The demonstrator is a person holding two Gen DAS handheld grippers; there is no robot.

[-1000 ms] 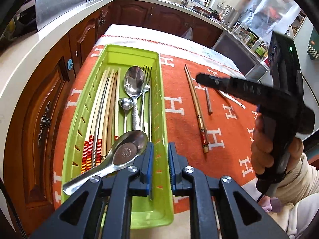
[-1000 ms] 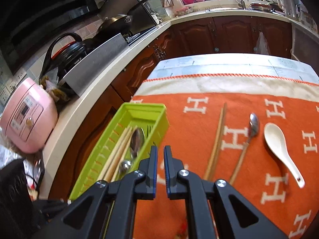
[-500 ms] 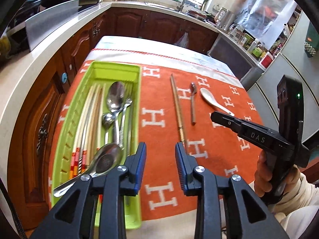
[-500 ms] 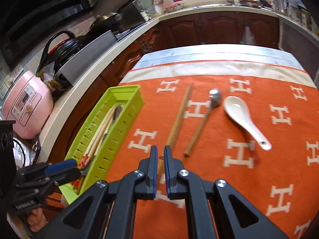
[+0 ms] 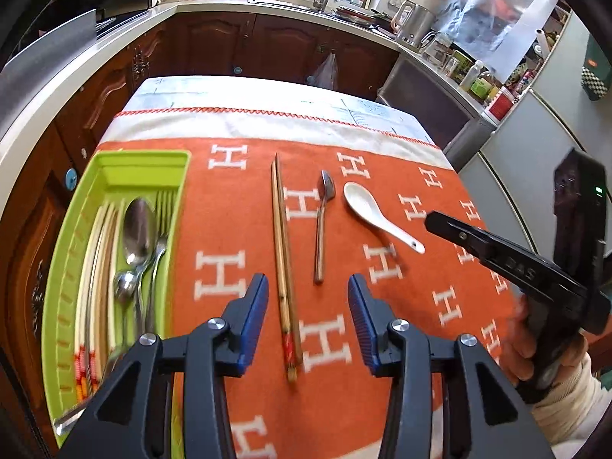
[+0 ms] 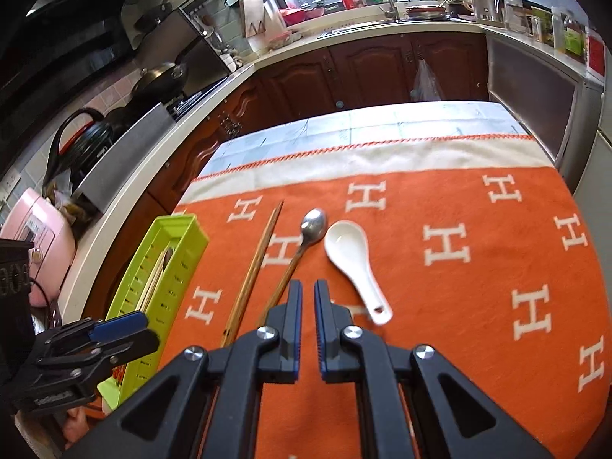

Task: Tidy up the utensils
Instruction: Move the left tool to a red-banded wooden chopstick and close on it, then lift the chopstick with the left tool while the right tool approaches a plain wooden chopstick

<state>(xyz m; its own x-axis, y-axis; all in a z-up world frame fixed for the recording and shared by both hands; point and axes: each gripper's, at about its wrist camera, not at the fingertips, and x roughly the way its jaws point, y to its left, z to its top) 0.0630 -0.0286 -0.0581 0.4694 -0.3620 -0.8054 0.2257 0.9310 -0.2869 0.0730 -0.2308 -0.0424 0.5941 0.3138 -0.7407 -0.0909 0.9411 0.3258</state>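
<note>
A green utensil tray [image 5: 114, 168] [image 6: 179, 229] on the left holds chopsticks, metal spoons [image 5: 137, 225] and a fork. On the orange cloth lie a pair of wooden chopsticks [image 5: 283, 252] [image 6: 256, 264], a wood-handled metal spoon [image 5: 323, 222] [image 6: 302, 248] and a white ceramic spoon [image 5: 375, 210] [image 6: 352, 264]. My left gripper [image 5: 306, 287] is open and empty, above the chopsticks' near end. My right gripper [image 6: 308, 294] is shut and empty, between the two spoons' handles.
The orange H-patterned cloth [image 6: 478, 267] covers the table, with a white band at the far edge. Wooden cabinets [image 5: 214, 46] and a counter run along the left and back. A pink rice cooker [image 6: 34, 233] stands on the left counter.
My left gripper has moved right from over the tray to above the loose chopsticks and opened wide. My right gripper has moved right and back, still shut.
</note>
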